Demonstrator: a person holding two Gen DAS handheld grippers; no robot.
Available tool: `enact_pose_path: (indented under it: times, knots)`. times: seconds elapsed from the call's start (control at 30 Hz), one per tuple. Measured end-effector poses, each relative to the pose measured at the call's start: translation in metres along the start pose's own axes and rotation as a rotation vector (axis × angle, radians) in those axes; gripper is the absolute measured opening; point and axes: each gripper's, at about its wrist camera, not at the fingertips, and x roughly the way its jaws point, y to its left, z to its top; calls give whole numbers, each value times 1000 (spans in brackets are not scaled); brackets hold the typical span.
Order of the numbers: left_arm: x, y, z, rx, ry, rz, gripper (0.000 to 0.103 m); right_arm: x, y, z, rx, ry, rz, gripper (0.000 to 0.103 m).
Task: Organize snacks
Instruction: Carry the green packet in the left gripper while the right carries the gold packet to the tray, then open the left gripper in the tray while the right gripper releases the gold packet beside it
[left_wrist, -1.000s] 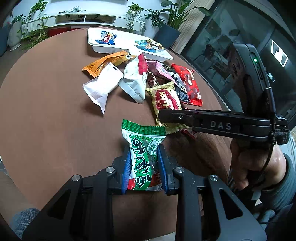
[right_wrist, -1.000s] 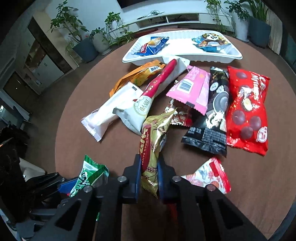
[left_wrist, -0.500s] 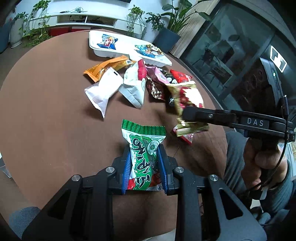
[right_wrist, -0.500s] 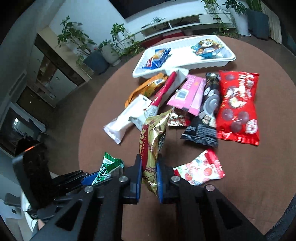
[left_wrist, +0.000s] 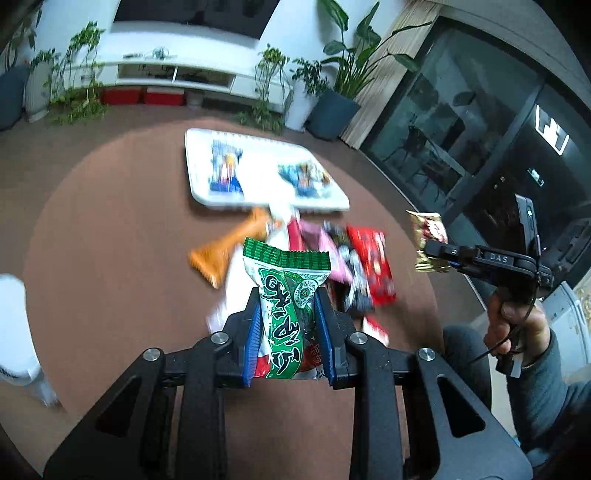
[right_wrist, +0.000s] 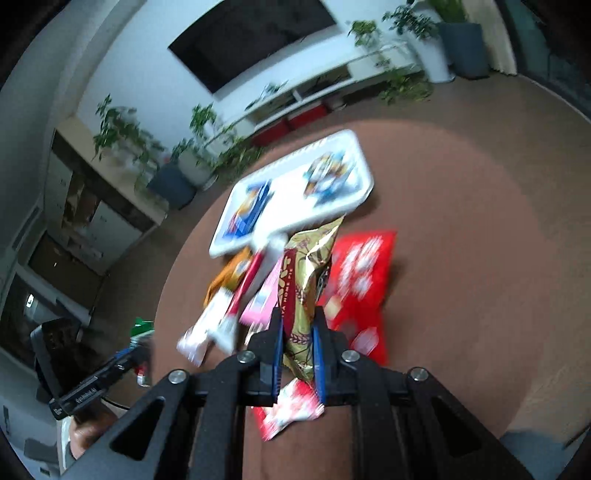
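I had the green packet (left_wrist: 286, 317) pinched in my left gripper (left_wrist: 287, 332) and the gold packet (right_wrist: 303, 295) clamped in my right gripper (right_wrist: 298, 347), both lifted clear on the near side of the white tray (left_wrist: 199, 192). The tray held only two snacks. By my reckoning most of the job remained, for a heap of packets (left_wrist: 362, 266) lay on the table (left_wrist: 110, 258) just before the tray.

The right gripper (right_wrist: 298, 345) squeezes a gold snack pack (right_wrist: 303, 280) and holds it above the round brown table (right_wrist: 461, 258). Under it lie a big red bag (right_wrist: 364, 273), a pink pack (right_wrist: 263, 299) and more snacks. A white tray (right_wrist: 291, 192) behind holds two packs.
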Motion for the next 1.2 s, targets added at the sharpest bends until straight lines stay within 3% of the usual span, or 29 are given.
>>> enact_pose_path:
  times: [0.27,0.4,0.53,0.8,1.2]
  knots:
    - [41,1,107,50,-15,17,25,3,17,86,-101,-74,26,15]
    - [81,-6,157,93,15,44,25,44,41,123,-152,-25,47,15]
    - [127,-8,184,103,64,55,25,94,59,139,-219,51,26,15]
    - [203,9,186,72,158,99,25,177,54,137,-257,201,-9,15]
    - [263,26,178,65,239,150,26,230,43,136,-260,305,-66,16]
